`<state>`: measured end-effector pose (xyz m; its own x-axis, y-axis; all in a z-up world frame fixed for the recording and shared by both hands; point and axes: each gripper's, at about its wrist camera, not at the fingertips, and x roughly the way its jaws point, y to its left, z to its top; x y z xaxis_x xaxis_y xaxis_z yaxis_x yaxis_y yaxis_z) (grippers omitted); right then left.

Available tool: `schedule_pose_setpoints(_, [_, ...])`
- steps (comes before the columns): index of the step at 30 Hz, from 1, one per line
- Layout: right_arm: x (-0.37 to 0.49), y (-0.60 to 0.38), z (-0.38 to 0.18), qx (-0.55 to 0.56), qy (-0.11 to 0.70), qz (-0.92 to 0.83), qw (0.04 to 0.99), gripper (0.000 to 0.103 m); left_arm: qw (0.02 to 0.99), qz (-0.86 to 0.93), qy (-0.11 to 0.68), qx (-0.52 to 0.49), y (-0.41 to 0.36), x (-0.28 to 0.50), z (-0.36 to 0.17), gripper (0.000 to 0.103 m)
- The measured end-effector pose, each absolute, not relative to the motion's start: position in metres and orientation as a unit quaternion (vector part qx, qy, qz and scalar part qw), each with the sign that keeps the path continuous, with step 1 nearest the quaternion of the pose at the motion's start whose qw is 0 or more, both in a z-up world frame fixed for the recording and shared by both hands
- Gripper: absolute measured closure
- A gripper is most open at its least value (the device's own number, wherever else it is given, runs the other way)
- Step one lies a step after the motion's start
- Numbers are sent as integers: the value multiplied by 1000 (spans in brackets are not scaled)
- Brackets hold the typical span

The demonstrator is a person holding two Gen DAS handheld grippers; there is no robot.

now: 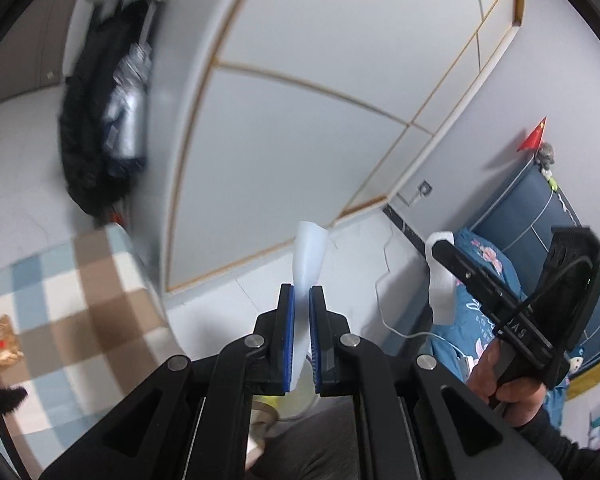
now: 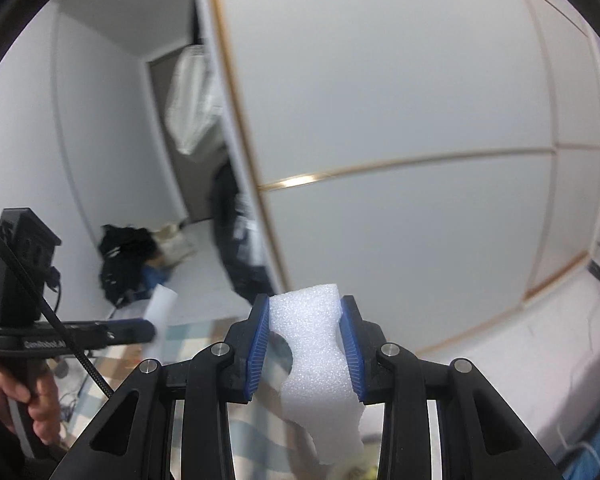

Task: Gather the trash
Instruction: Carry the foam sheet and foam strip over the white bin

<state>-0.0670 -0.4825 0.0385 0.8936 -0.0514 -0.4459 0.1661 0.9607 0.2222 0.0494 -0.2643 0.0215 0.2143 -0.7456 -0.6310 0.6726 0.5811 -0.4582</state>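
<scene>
The foam scrap (image 2: 318,364) is pinched between the right tongs (image 2: 305,344), long axis running away along the fingers, its far end poking out. The left tongs (image 1: 301,334) clamp a thin white sheet (image 1: 309,258) standing upright. Both are carried in mid-air above the checked rug (image 1: 80,308); the limp sheet could slip loose

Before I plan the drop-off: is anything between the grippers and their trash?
No. The left gripper already clamps a thin white sheet; the right gripper clamps a white foam piece. No bin is visible.
</scene>
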Motion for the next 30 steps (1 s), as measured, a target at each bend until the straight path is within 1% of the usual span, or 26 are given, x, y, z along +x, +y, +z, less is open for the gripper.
schedule_pose_setpoints(9, [-87,-564,-51,214,292,-120,924,70,736,-491,466,4,-335,47,-28,100])
schedule_pose_setpoints(10, [-97,-574,-60,225,297,-122,920,70,732,-492,472,13,-342,46,-36,100])
schedule_pose_setpoints(15, [-90,-597,-109,270,332,-118,896,70,706,-487,514,36,-368,47,-85,100])
schedule_pose_setpoints(21, [-78,-603,-167,312,378,-101,866,70,675,-473,562,66,-391,48,-133,100])
schedule_pose_setpoints(25, [-70,-608,-204,339,407,-90,843,70,657,-462,590,81,-402,49,-151,100])
schedule_pose_setpoints(30, [-59,-605,-244,361,444,-76,816,70,644,-453,611,84,-403,56,-161,100])
